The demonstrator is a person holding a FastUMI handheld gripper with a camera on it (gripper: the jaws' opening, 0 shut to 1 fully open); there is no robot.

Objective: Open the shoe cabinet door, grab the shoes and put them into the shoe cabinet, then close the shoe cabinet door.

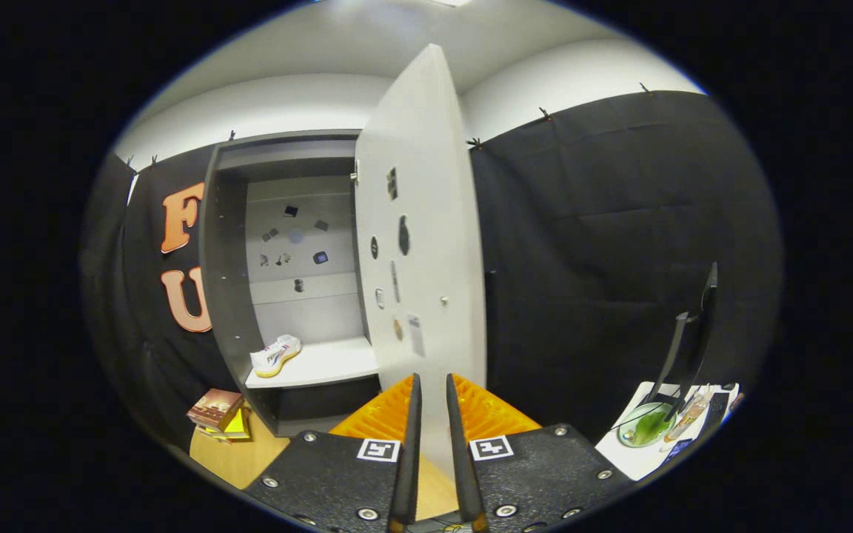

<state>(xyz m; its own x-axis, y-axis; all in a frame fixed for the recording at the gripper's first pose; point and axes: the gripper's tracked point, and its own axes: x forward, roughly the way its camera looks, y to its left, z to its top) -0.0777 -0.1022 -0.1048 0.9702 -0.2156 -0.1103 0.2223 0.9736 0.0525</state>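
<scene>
Hovering gripper [430, 386], jaws seemingly near-closed, empty.

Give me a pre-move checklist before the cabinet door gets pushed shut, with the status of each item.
1. Shoe inside the shoe cabinet: ok, it rests on the white shelf, toward the shelf's left front.
2. Second shoe stowed: cannot tell, one white shoe is visible.
3. Door state: not ok yet, it stands open, edge-on toward the camera.
4. Gripper free: ok, the fingers are nearly together with a narrow gap and hold nothing.
5. Gripper placed on the door: cannot tell, the fingertips sit right at its lower edge, contact unclear.
6. Door's swing path: ok, the shoe does not overhang the shelf's front edge.
</scene>
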